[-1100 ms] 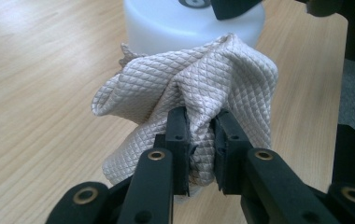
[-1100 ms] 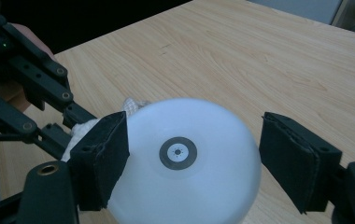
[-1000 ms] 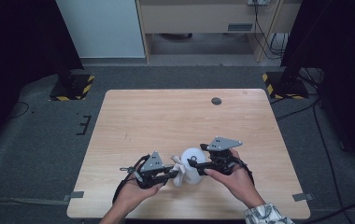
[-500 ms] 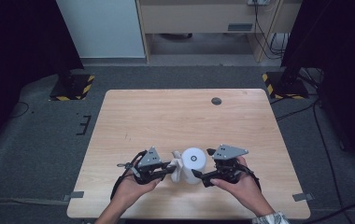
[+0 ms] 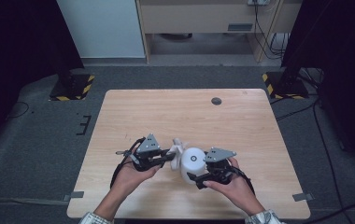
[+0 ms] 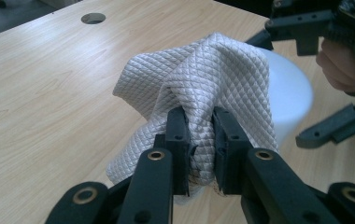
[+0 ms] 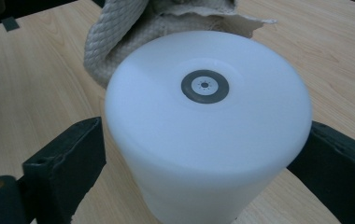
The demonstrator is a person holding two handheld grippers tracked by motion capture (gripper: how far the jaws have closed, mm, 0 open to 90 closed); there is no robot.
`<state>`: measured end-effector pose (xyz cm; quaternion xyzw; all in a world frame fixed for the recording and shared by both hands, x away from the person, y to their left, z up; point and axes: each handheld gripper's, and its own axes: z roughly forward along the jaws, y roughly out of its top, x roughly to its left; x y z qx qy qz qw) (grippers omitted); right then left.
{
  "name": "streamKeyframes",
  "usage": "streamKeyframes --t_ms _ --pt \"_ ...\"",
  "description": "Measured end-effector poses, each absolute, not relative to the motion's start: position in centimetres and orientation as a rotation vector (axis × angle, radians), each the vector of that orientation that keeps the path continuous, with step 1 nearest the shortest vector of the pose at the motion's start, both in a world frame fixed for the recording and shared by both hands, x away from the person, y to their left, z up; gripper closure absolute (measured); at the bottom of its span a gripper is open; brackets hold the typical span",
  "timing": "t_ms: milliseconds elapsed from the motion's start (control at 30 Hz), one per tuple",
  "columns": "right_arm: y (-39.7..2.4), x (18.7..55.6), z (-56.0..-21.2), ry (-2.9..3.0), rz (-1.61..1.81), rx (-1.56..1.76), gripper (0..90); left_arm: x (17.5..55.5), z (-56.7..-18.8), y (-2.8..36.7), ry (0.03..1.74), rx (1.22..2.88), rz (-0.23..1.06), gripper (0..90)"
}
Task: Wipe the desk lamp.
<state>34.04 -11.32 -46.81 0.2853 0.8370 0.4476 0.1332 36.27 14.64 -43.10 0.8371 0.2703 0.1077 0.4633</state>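
Note:
A white quilted cloth (image 6: 203,74) hangs bunched from my left gripper (image 6: 200,126), whose jaws are shut on its folds. In the high view that left gripper (image 5: 173,156) sits just left of an upright white cylinder (image 5: 193,161), and the cloth (image 5: 179,148) brushes the cylinder's side. My right gripper (image 7: 206,154) has just been opening. Its jaws now stand wide on either side of the cylinder (image 7: 203,130), which has a small dark disc on top. The cylinder hides the pads, so I cannot see any contact.
The wooden table (image 5: 166,112) has a round cable hole (image 5: 216,101) near its far edge. Both hands work close to the near edge. Dark stands with striped feet (image 5: 70,88) flank the table on the floor.
My left gripper has lifted the cloth and carried it a little farther from the near edge. The right gripper has sunk, so its jaws straddle the cylinder. The cylinder has stayed in place.

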Motion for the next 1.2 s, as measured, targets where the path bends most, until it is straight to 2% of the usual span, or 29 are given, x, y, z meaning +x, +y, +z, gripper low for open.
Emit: streamKeyframes --t_ms 67,433,867,1067,1200 --pt "-11.3 34.1 -46.9 2.423 1.288 0.832 9.5 37.0 -43.4 14.3 0.673 2.066 0.258 77.4" --pt "-11.4 34.7 -47.1 2.459 1.293 0.827 9.4 39.4 -45.9 12.3 0.689 2.136 0.216 77.4" --pt "-11.6 35.2 -47.2 2.461 1.313 0.818 9.4 39.4 -49.5 11.8 0.685 2.222 0.169 77.8" --pt "-11.4 35.3 -47.4 2.449 1.306 0.804 9.4 39.7 -48.2 12.4 0.706 2.146 0.168 77.9" --pt "-11.2 35.6 -47.5 2.440 1.300 0.800 9.4 40.2 -48.0 12.4 0.700 2.156 0.180 77.9"
